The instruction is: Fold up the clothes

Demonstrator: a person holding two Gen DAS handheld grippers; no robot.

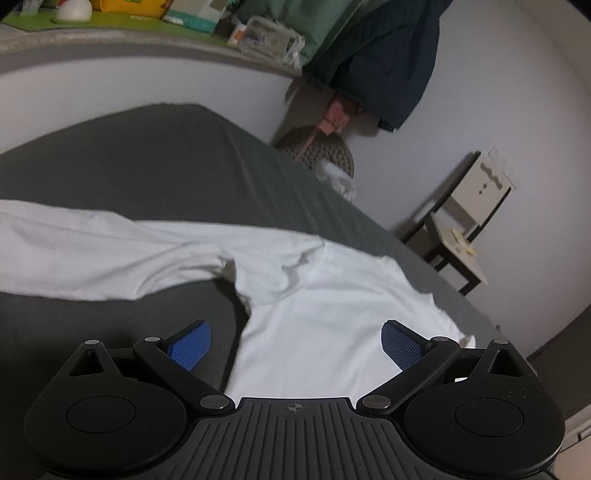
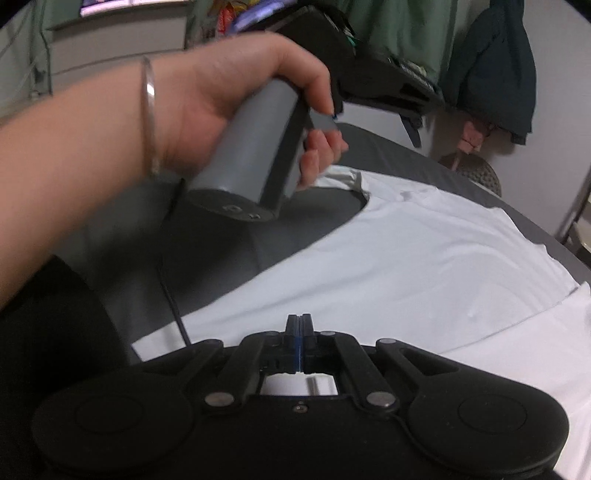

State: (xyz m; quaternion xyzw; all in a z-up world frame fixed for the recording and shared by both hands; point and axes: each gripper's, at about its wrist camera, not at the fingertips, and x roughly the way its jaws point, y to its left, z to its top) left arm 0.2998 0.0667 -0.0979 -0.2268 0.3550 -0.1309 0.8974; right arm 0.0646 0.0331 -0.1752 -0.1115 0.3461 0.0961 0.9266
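Note:
A white long-sleeved shirt (image 1: 325, 295) lies spread on a dark grey bed (image 1: 147, 162), with one sleeve (image 1: 92, 251) stretched out to the left. My left gripper (image 1: 294, 345) hovers open over the shirt's body near the armpit, and its blue pads (image 1: 189, 346) hold nothing. In the right wrist view the shirt (image 2: 406, 251) runs across the bed toward the far right. My right gripper (image 2: 299, 322) is shut just above the shirt's near edge. I cannot see any cloth between its pads. A person's hand (image 2: 207, 96) holds the left gripper's grey handle (image 2: 251, 155) above the bed.
A round woven stool (image 1: 328, 153) stands past the bed's far corner. A small dark-framed chair (image 1: 461, 229) sits by the white wall at right. Dark and green garments (image 1: 384, 55) hang on the wall. A cluttered shelf (image 1: 147, 22) runs behind the bed. A black cable (image 2: 171, 291) trails over the bed.

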